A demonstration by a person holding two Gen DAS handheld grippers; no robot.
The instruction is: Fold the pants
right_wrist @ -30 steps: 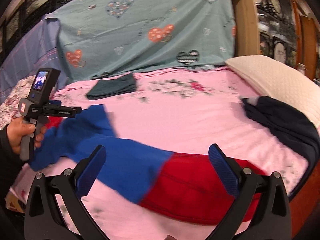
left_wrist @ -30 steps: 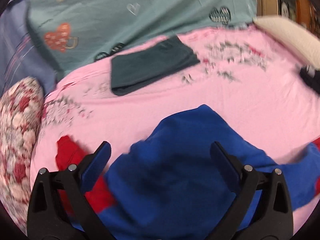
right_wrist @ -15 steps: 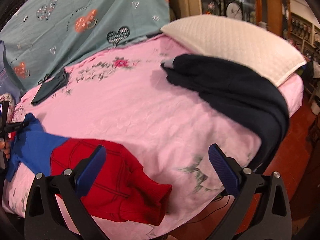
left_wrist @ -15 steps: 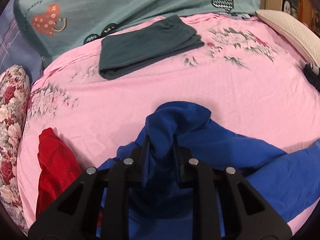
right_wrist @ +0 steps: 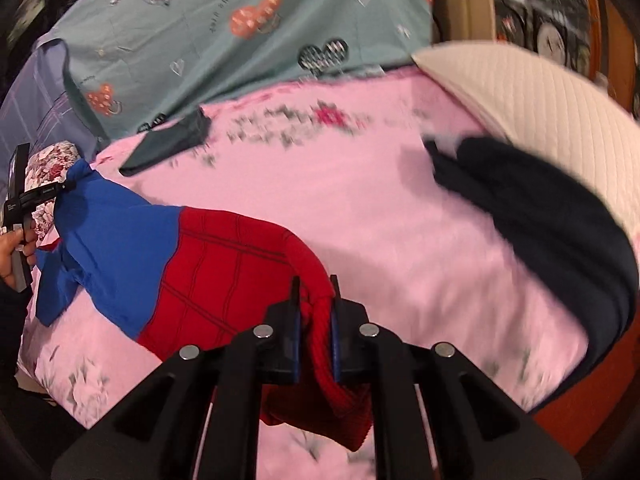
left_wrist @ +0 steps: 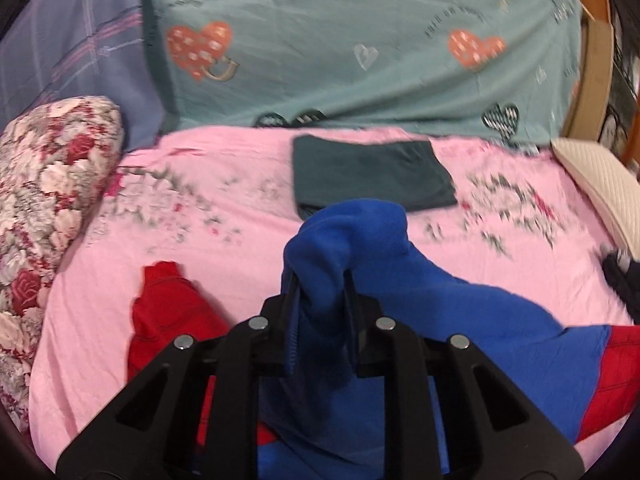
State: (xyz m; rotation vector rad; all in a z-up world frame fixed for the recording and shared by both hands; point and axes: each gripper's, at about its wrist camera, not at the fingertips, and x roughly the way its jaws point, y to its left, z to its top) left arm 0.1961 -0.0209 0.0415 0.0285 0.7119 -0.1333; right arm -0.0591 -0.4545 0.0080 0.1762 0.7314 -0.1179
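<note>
Gripping the pants [right_wrist: 168,256] at two ends, both grippers are closed on cloth. The left gripper [left_wrist: 320,312] pinches a bunch of the blue part, and the fabric rises over its fingers like a small hood. The right gripper [right_wrist: 314,320] is clamped on a red part with dark web lines; the red cloth hangs down below its fingers in a loose fold. Between the two grips the pants stretch across the near side of the pink bed [right_wrist: 360,200], partly lifted and partly resting on the sheet. In the left view one more red piece [left_wrist: 168,308] of the pants lies flat on the sheet, to the left of the gripper.

I judge that the pants are being lifted to spread them out, so the folding itself is not yet done.

Several things could go wrong from here. Each grip holds a bunch and not a clean edge, so I cannot tell how many layers are inside; if only one layer is caught, the other leg may drop and twist when the pants go higher. The red piece on the sheet may drag and stay crumpled. Pulling the two ends apart too strongly may draw the cloth out of the fingers, because the fabric looks soft and thick. The dark garment [right_wrist: 540,216] by the pillow [right_wrist: 540,92] and the folded green one [left_wrist: 368,172] at the far side are near, so a wide swing could disturb them.
</note>
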